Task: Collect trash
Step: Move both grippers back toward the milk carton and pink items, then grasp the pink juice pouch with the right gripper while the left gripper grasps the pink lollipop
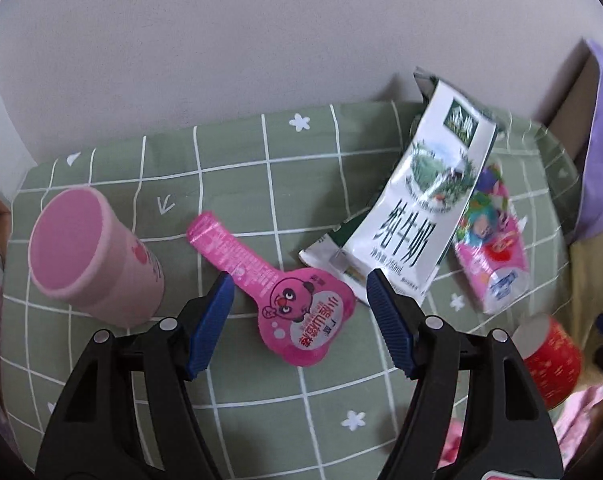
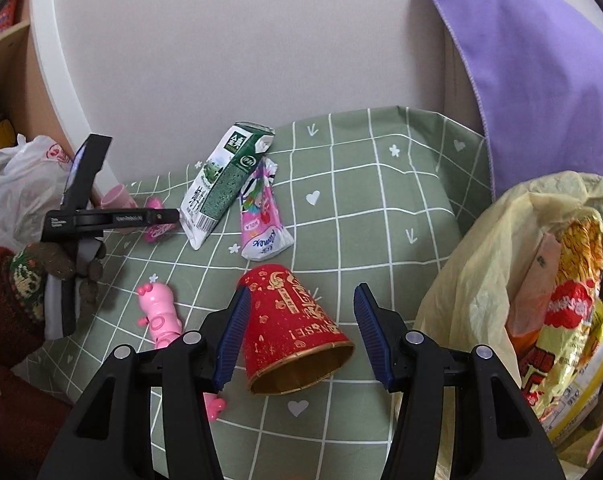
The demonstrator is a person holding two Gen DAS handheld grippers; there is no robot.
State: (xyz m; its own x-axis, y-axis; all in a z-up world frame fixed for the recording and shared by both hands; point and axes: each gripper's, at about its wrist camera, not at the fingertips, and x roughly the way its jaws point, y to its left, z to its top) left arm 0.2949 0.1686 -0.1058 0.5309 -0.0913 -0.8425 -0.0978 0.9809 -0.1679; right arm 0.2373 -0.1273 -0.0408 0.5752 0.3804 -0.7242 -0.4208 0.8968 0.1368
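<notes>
- Left gripper point(image 1: 299, 294) points steeply down at the green checked tablecloth point(image 1: 261, 152), and its blue pads point(image 1: 211, 322) stand wide apart with nothing pressed between them.
- Between these pads lies a flat pink pouch point(image 1: 277, 292) with a cartoon face; its edge is close beside one pad.
- Just beyond the other pad lies a crushed milk carton point(image 1: 421, 196), and a pink cup point(image 1: 89, 252) lies on its side at the far left.
- Right gripper point(image 2: 299, 324) also tilts downward, jaws wide, not gripping.
- A red paper cup point(image 2: 297, 328) lies on its side between its pads, mouth toward the camera; one pad is almost at the cup wall.
- In the right wrist view, a gloved hand point(image 2: 67, 266) with a dark red sleeve point(image 2: 5, 292) holds the left gripper's handle.
- A yellowish plastic bag point(image 2: 481, 276) with wrappers sits at the right.
</notes>
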